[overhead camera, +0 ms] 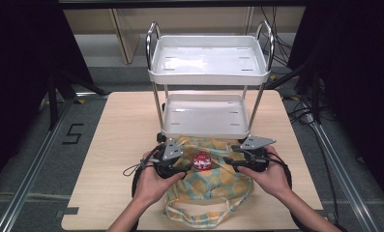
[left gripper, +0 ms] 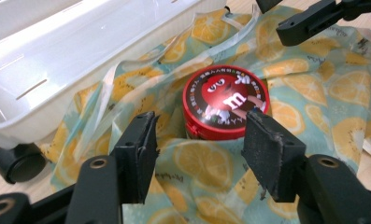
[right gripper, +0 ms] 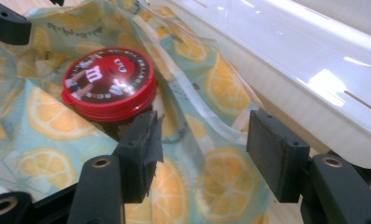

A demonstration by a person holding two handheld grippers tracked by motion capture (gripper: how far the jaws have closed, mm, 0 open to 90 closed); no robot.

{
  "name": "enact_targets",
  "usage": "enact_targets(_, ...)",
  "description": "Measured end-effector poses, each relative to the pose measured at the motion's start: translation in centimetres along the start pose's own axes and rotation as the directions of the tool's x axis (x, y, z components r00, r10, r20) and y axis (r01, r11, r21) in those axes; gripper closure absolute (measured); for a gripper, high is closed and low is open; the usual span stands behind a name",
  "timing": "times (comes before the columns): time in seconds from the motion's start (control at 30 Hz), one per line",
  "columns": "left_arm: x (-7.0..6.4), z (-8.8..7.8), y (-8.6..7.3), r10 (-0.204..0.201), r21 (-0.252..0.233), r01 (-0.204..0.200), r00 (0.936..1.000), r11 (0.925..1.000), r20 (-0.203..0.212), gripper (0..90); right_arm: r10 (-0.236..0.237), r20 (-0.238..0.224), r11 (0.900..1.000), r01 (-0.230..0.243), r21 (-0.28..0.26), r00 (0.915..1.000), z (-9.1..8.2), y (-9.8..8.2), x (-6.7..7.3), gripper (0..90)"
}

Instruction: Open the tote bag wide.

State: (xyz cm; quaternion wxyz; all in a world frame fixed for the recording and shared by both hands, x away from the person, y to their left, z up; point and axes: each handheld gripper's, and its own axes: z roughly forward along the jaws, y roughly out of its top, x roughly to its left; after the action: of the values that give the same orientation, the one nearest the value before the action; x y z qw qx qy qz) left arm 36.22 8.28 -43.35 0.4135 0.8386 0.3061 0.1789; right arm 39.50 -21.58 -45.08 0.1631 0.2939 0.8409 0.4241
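At twelve o'clock from you stood a white two-tier cart (overhead camera: pixel 206 113) with chrome posts, its wheels on the wooden table (overhead camera: pixel 122 145). Its upper tray (overhead camera: pixel 209 77) sat directly above the lower tray (overhead camera: pixel 205 130), and both trays held nothing. You could see one black caster (left gripper: pixel 17 163) under the lower tray's corner. Past the table, at nine o'clock, the grey floor (overhead camera: pixel 30 145) carried a dark "5" mark (overhead camera: pixel 72 134) beside a metal rail (overhead camera: pixel 39 159).
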Motion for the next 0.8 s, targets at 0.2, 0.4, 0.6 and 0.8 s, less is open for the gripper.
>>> enact_targets(0.2,0.0,-0.9,-0.8,0.01,0.009,-0.01,0.9995,0.9999,-0.031,42.2,0.023,-0.044,0.999,-0.024,-0.023,0.9988,0.2,0.4,0.7,43.2)
enact_targets(0.4,0.0,-1.4,-1.5,0.045,0.017,-0.044,0.9985,0.9989,-0.032,41.0,0.004,-0.053,0.999,-0.006,-0.033,0.9986,0.7,0.6,0.8,42.3)
enact_targets(0.6,0.0,-1.9,-2.2,0.017,-0.002,-0.017,0.9985,0.9999,-0.052,39.4,0.016,-0.095,1.0,-0.017,-0.01,0.9954,1.3,0.6,1.4,40.5)
enact_targets(0.8,0.0,-3.1,-3.2,0.014,0.002,-0.014,0.9978,0.9999,-0.064,38.7,0.01,-0.137,1.0,-0.009,0.004,0.9905,2.0,1.2,1.7,37.8)
